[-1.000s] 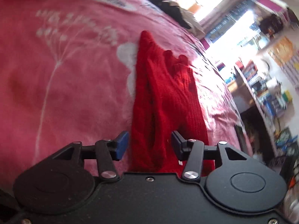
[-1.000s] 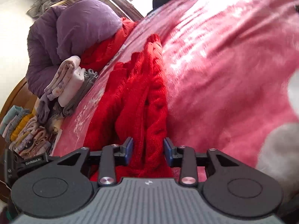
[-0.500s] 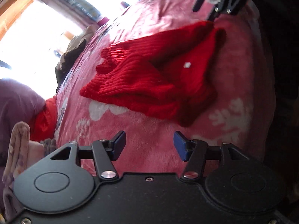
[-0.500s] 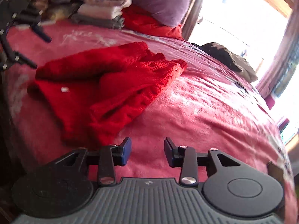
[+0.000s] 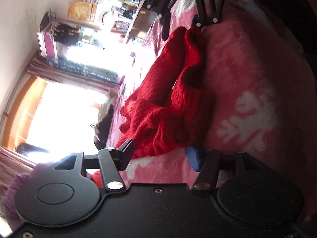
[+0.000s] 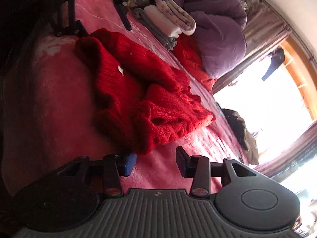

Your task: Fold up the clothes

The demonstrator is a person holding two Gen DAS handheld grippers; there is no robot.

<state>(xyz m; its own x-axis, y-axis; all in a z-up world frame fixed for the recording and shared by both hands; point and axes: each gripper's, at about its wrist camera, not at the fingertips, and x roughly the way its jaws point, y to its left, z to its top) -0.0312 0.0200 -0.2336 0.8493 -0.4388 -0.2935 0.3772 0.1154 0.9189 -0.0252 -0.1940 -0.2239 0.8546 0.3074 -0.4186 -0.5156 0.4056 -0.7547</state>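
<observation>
A: What takes up most of the view?
B: A bed under a fuzzy pink blanket with white flower prints point(image 5: 257, 91). At its far side sits a bulky purple quilt point(image 6: 220, 37).

A: And the garment?
B: A chunky red cable-knit sweater point(image 5: 174, 103) lies bunched and partly folded over itself in the middle of the blanket, a small white tag point(image 6: 119, 69) showing on it. Beside the quilt there is a stack of folded grey and cream cloths point(image 6: 168, 21).

A: The tongs?
B: The left tongs point(image 5: 160, 156) are spread wide and hold nothing, their tips right at one end of the sweater. The right tongs point(image 6: 153, 161) are also parted and empty, just short of the knit's other end.
</observation>
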